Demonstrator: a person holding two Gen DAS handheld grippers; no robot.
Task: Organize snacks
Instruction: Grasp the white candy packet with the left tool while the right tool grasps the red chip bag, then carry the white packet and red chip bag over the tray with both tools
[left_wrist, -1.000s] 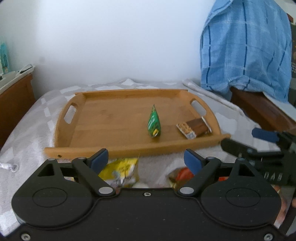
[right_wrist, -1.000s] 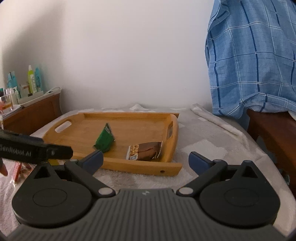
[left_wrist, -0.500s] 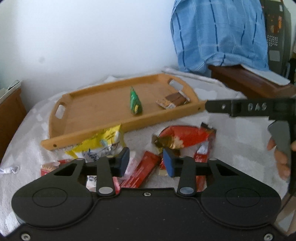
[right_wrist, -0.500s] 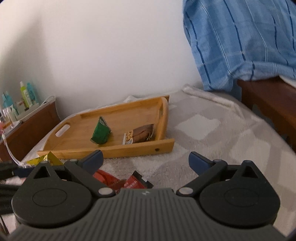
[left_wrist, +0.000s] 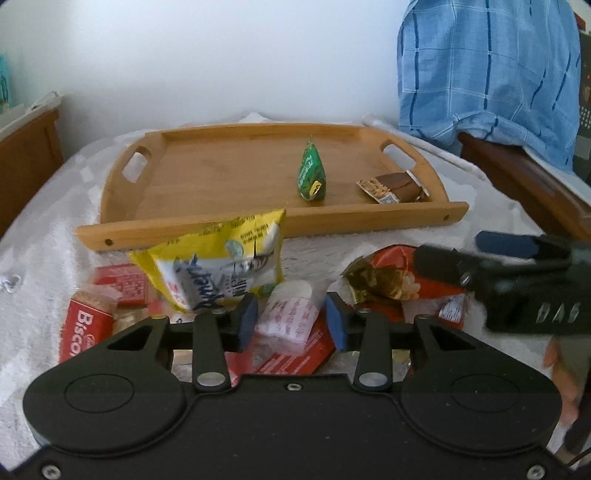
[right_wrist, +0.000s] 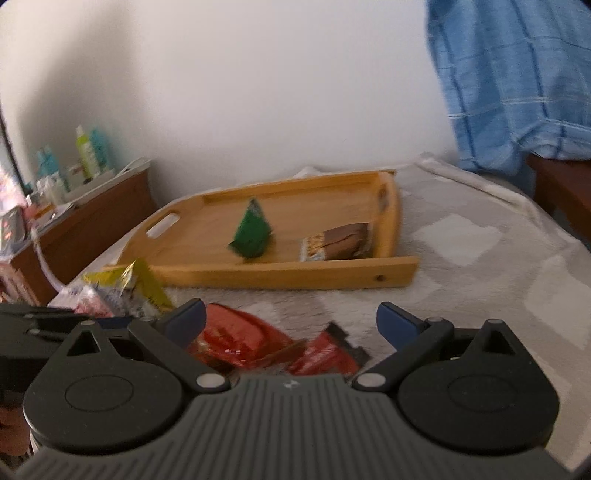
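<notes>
The left gripper (left_wrist: 291, 319), jaws narrowed but pressing nothing, hovers over a clear pink-printed packet (left_wrist: 290, 314). The right gripper (right_wrist: 291, 319) gapes wide. A red "Bisco…" pack (left_wrist: 85, 328) lies left; the wooden tray (left_wrist: 229, 166) beyond holds a green pouch (left_wrist: 311, 177).

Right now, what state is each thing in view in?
Left tool, jaws just narrowed around white sachet, grip unclear.
Right tool, open, empty.
Wooden tray, flat, holding two snacks.
Green packet, in tray.
Chocolate bar, in tray, wrapped.
Yellow bag, outside tray, leaning on pile.
Red packets, outside tray, heaped.
</notes>
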